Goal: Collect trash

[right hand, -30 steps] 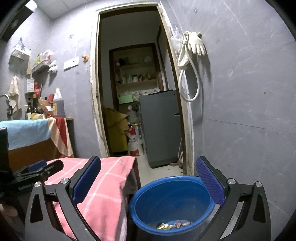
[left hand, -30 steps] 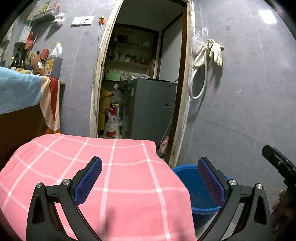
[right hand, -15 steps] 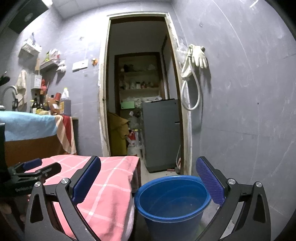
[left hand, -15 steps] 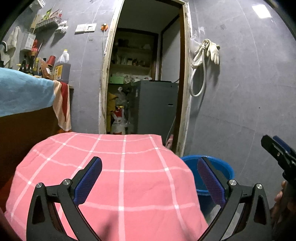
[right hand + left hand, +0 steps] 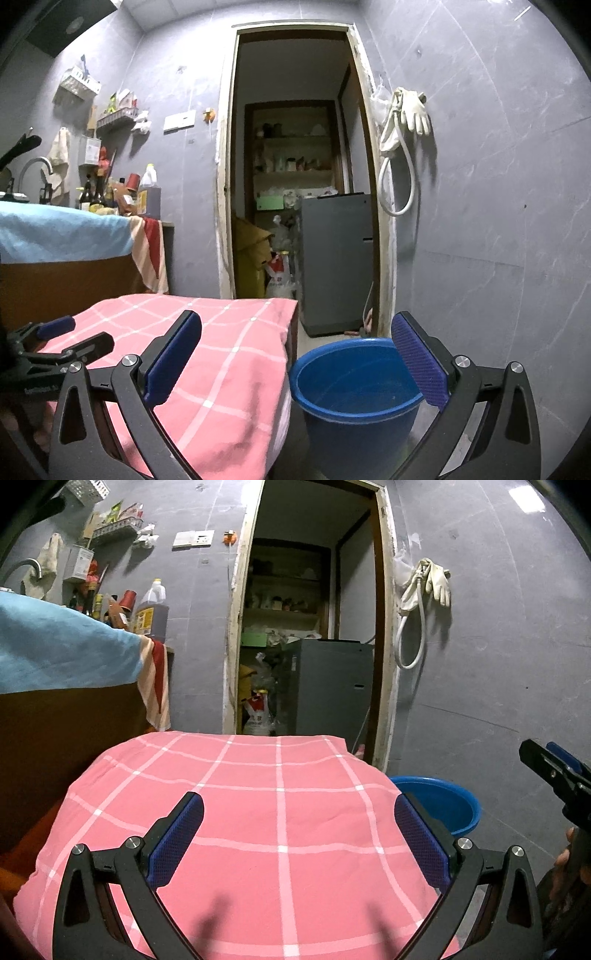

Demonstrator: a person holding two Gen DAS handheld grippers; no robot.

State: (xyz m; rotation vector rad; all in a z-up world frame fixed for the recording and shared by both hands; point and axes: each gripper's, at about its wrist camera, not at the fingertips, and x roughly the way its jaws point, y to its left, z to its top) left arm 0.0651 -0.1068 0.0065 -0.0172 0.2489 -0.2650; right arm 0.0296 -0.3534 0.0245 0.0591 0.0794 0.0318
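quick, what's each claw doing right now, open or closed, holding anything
Left claw: open, holding nothing, over the pink checked cloth.
Right claw: open, holding nothing, by the blue bucket.

The pink checked cloth point(image 5: 277, 812) looks soft and matt; the blue bucket point(image 5: 354, 391) is smooth, slightly glossy plastic.

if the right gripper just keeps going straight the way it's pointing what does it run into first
Probably nothing close. The right gripper is open and empty, aimed above the blue bucket toward the doorway. Going straight, it would likely pass over the bucket's rim and meet the grey appliance in the doorway, though depth is hard to judge.
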